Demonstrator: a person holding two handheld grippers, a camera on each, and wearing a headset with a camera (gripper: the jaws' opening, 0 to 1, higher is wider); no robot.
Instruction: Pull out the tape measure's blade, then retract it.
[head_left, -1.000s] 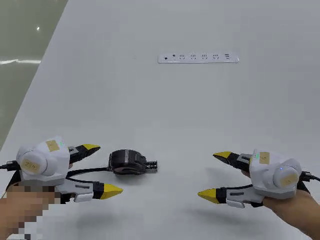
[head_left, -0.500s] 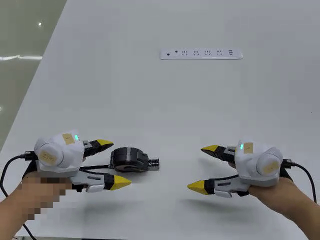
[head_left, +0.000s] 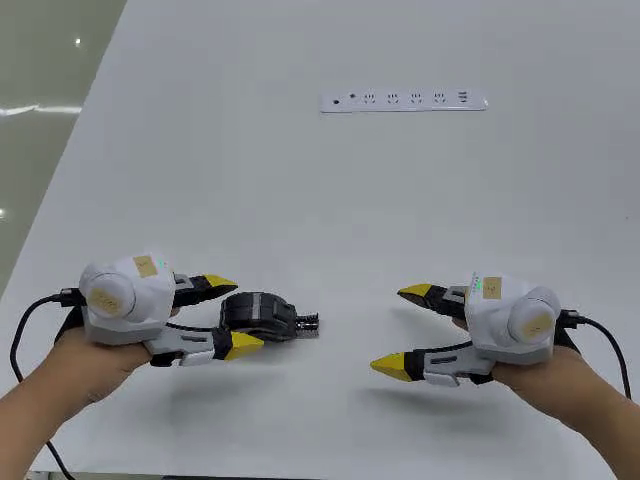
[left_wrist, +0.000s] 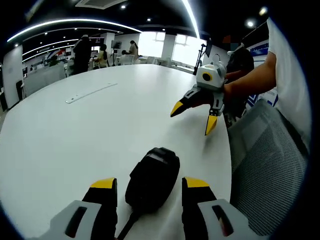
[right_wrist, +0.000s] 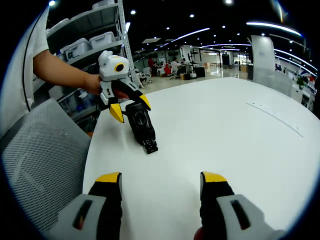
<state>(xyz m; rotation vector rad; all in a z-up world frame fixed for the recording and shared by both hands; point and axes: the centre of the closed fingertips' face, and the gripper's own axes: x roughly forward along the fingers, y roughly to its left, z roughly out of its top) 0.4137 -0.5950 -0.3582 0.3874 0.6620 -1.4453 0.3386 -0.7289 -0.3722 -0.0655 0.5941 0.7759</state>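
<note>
While the tape measure lies flat on the white table, near the front edge, the left gripper has its jaws set either side of the black case. They stand wide enough that the left gripper view shows a sliver of table on each side, so it has no hold yet. The blade's hook end sticks out of the case toward the right gripper, which hangs well apart from it, jaws spread and empty.

By my reckoning this is the very first step: pinning the case before any blade comes out. Next the left jaws need to close squarely on the case, then the right gripper must come across and pinch the small hook, a fiddly target low against the table.

Compared with a second ago, the left gripper has slid forward from just short of the case to around it, and its jaws look somewhat narrower. The right gripper has edged closer to the hook. The tape measure itself has not budged.
</note>
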